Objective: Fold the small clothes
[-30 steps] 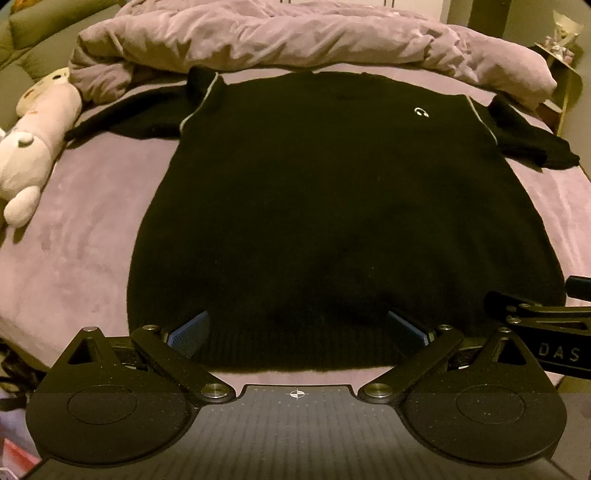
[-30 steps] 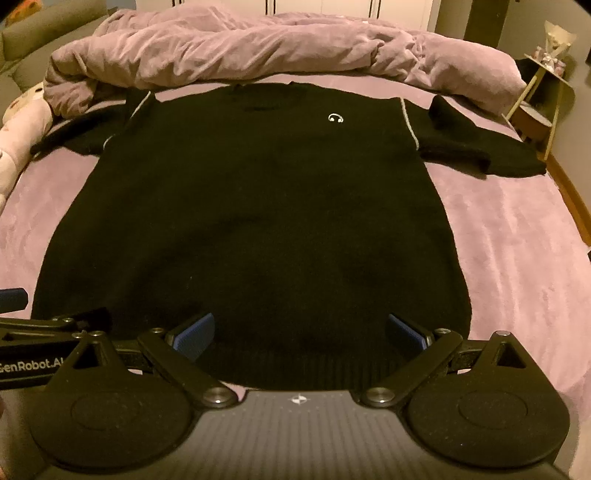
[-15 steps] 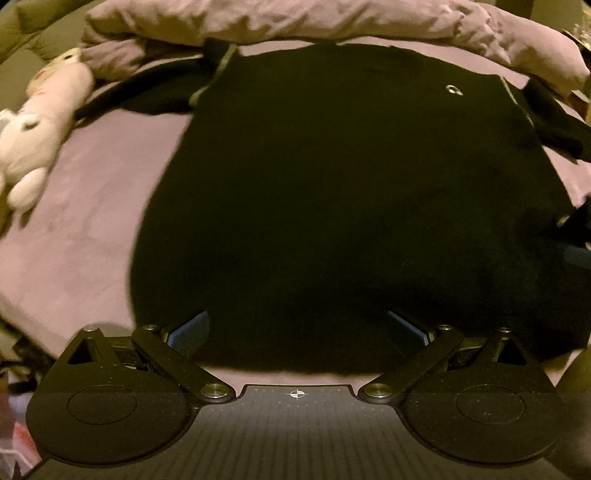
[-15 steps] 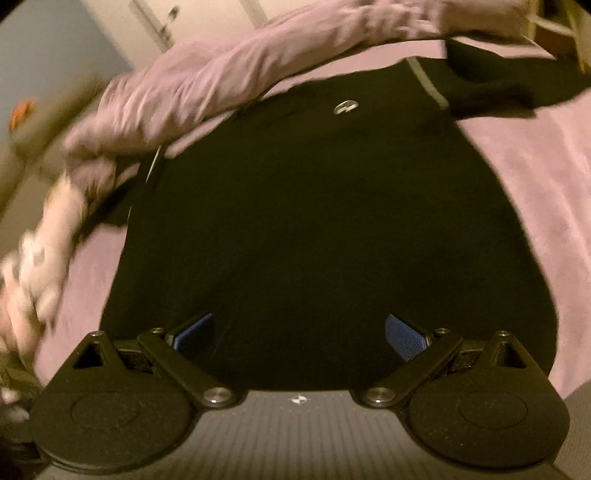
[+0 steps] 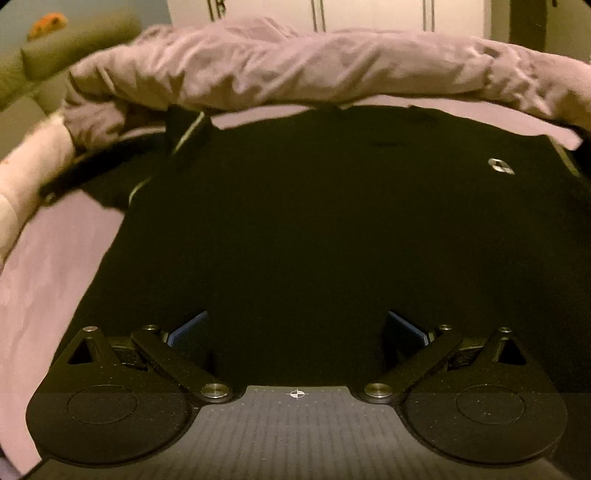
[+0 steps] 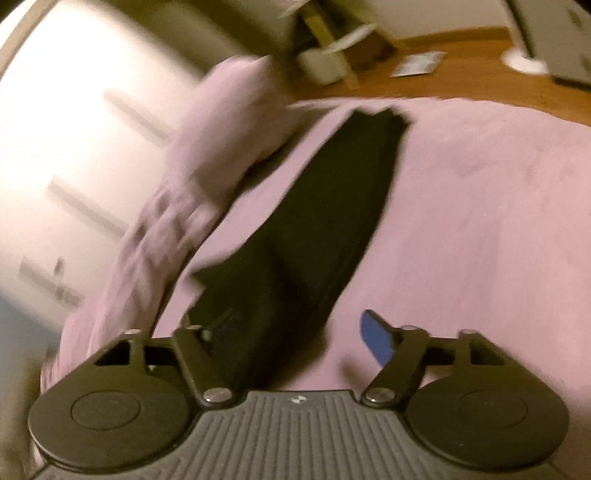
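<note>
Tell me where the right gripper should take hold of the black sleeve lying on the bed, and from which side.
Probably at the cuff end of the sleeve, coming along its length from the shoulder side. The sleeve lies flat and straight on the purple bedsheet, pointing away from the right gripper, whose fingers are spread. The cuff's free edge should lift easily for folding inward.

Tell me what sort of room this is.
Most likely a bedroom. A black sweater lies spread on a bed with a purple sheet, a rumpled duvet is bunched at the far end, and what look like white wardrobe doors stand behind it.
</note>
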